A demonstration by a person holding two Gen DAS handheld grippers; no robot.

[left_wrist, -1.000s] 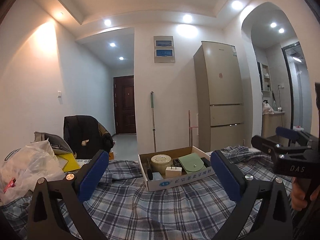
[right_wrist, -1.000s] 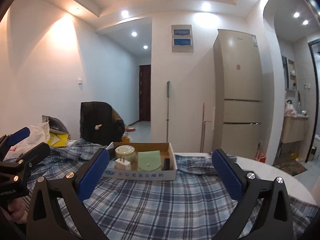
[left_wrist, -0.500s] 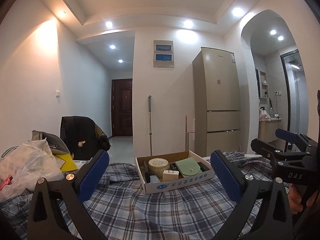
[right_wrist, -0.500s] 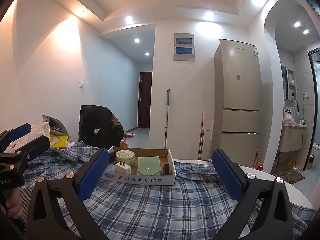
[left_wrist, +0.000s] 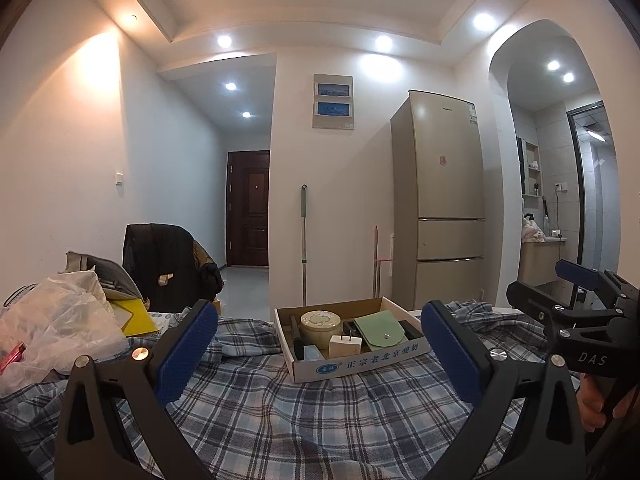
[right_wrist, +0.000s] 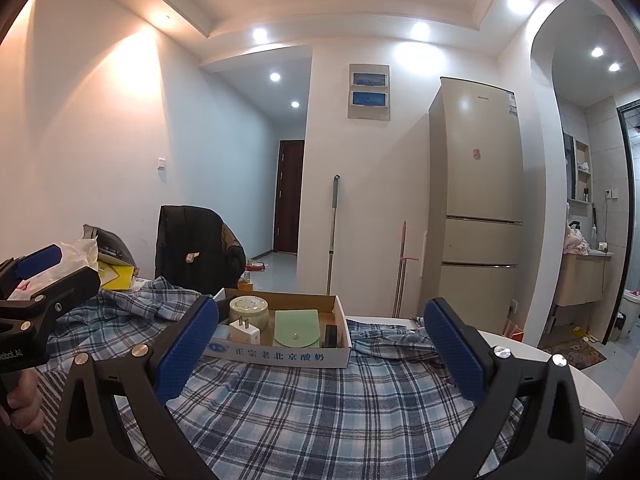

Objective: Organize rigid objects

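Observation:
A shallow cardboard box (left_wrist: 360, 362) (right_wrist: 280, 354) sits on the plaid cloth ahead of both grippers. It holds a round cream tin (left_wrist: 320, 322) (right_wrist: 248, 308), a white plug adapter (left_wrist: 345, 346) (right_wrist: 244, 332), a green snap pouch (left_wrist: 378, 330) (right_wrist: 297, 328) and dark items (left_wrist: 298, 346) (right_wrist: 330, 336). My left gripper (left_wrist: 320, 356) is open and empty, short of the box. My right gripper (right_wrist: 320, 354) is open and empty, also short of it. Each gripper shows in the other's view, the right (left_wrist: 576, 312) and the left (right_wrist: 36, 284).
A plaid cloth (left_wrist: 300, 420) covers a round white table (right_wrist: 560, 368). Plastic bags (left_wrist: 52, 332) and a yellow item (left_wrist: 134, 318) lie at the left. A dark jacket hangs on a chair (left_wrist: 168, 264) behind. A fridge (left_wrist: 440, 208) and a mop (left_wrist: 304, 240) stand by the wall.
Both views have tilted upward and drawn back slightly, so the box sits lower in frame. Both grippers stay open and empty.

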